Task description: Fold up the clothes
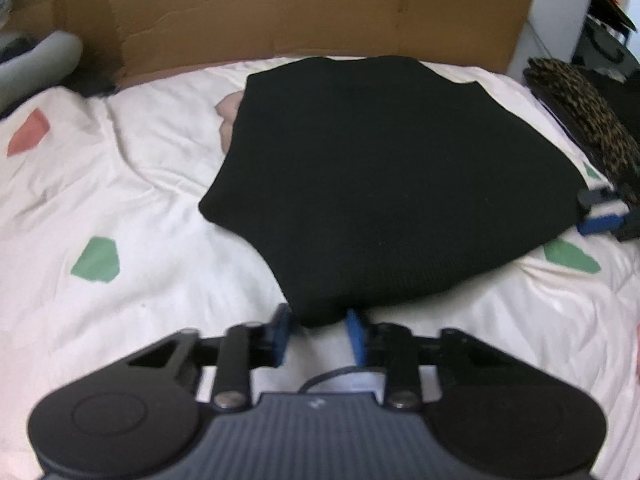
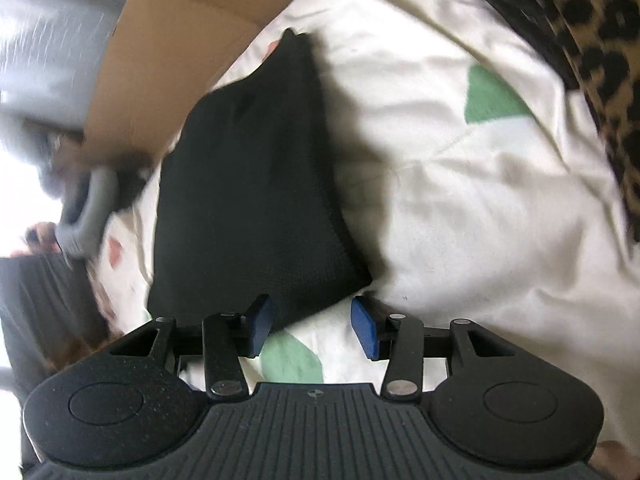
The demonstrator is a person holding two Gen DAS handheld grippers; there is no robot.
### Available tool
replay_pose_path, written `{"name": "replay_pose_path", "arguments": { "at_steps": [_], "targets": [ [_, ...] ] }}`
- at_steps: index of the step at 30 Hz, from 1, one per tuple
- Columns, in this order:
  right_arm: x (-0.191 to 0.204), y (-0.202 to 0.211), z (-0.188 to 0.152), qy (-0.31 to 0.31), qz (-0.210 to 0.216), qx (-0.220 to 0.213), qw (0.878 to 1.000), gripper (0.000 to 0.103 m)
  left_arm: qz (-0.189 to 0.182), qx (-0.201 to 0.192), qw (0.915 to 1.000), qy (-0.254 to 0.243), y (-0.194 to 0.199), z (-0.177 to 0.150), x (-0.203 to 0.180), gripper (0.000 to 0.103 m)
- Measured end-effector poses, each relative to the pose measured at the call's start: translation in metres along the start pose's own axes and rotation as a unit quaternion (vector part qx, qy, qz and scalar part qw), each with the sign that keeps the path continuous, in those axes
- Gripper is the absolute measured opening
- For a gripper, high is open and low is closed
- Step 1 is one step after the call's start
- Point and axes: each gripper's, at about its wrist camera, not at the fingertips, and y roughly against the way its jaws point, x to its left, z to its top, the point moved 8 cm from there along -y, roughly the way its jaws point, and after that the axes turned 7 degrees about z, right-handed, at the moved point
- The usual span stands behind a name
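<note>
Hovering left hand-held gripper [image 1: 318, 334]: jaws spread, blue pads either side of the garment's near corner at 6 o'clock, gripping nothing.
Right hand-held gripper [image 2: 312, 326]: jaws spread too; one pad touches the garment's corner, or nearly; cannot tell which. In the left view only its tips show, cut off at 3 o'clock.
Black garment [image 1: 384, 184]: one, folded flat on the bed, centre of the left view.
Bedsheet [image 1: 120, 200]: white with coloured patches, one partly hidden under the garment.
Leopard-print fabric [image 2: 592, 40]: one, at 2 o'clock, cut off.
Cardboard [image 1: 300, 12]: one sheet, 12 o'clock, behind the bed.
Grey object [image 2: 84, 208]: 9 o'clock, too blurred to identify.
</note>
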Motion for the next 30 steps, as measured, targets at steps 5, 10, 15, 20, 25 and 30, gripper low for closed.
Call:
{"name": "replay_pose_path", "arguments": {
  "at_steps": [5,10,15,20,25,30],
  "targets": [
    [-0.003,-0.002,0.004,-0.018,0.006,-0.016,1.0,0.008,0.006,-0.011,0.9996,-0.027,0.01,0.001,0.001,0.007],
    [0.009,0.003,0.009,0.013,0.007,-0.032,0.999,0.005,0.028,0.001,0.9995,-0.016,0.017,-0.004,0.019,0.0],
    [0.004,0.005,0.011,-0.008,0.014,-0.028,0.999,0.008,0.001,0.023,0.9958,0.088,0.02,-0.01,0.043,0.01],
    [0.001,0.005,0.009,-0.022,0.024,-0.028,0.999,0.033,-0.068,0.029,0.971,0.227,0.017,-0.012,0.052,0.048],
    [-0.002,0.005,0.007,-0.035,0.034,-0.029,0.998,0.033,-0.113,0.04,0.9367,0.329,0.004,-0.015,0.055,0.049],
    [-0.005,0.005,0.004,-0.051,0.046,-0.029,0.997,0.035,-0.179,0.06,0.8926,0.409,-0.011,-0.02,0.054,0.049]
  ]
}}
